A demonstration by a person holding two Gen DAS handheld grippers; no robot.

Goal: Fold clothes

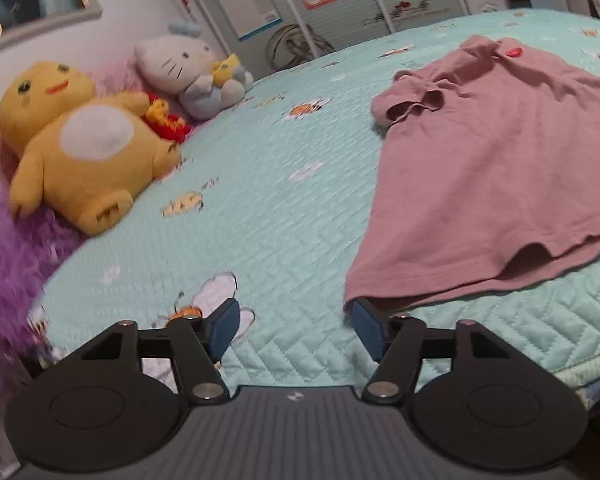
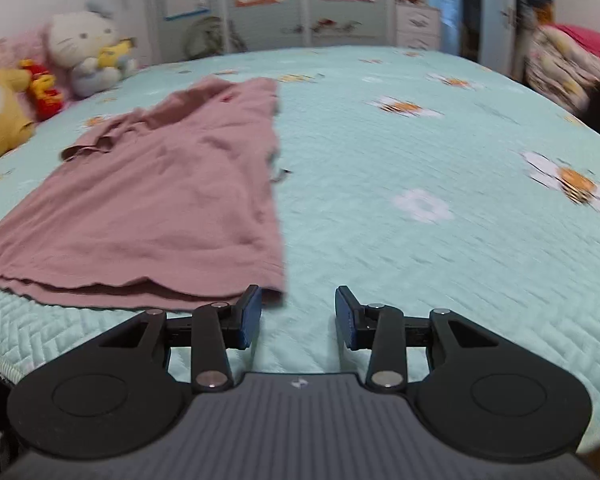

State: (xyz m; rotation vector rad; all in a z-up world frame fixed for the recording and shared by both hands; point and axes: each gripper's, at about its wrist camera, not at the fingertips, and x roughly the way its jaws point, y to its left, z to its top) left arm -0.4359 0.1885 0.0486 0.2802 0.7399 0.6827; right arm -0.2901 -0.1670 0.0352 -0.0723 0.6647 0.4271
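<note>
The left gripper [image 1: 294,330] points down at a slant over the near edge of the bed [image 1: 284,208], its jaws spread apart and empty; only quilt shows between the blue pads [image 1: 224,328]. Its right pad sits just beside the near left corner of the pink shirt [image 1: 496,176], whose hem partly hides the pad's tip, so contact cannot be judged. The right gripper [image 2: 298,316] tilts down likewise, released, jaws parted with bare quilt between them; its left pad lies just beside the shirt's [image 2: 168,200] near right corner.

The shirt lies folded lengthwise on the bed, hem toward the grippers, collar toward the far side. In the left wrist view its right part is cut off by the frame. The right wrist view is smeared on the right side.

To the right of the shirt the quilt is wide and open. To its left, a yellow plush toy [image 1: 80,140] and a white plush cat [image 1: 188,68] sit along the bed's edge, well apart from it.
</note>
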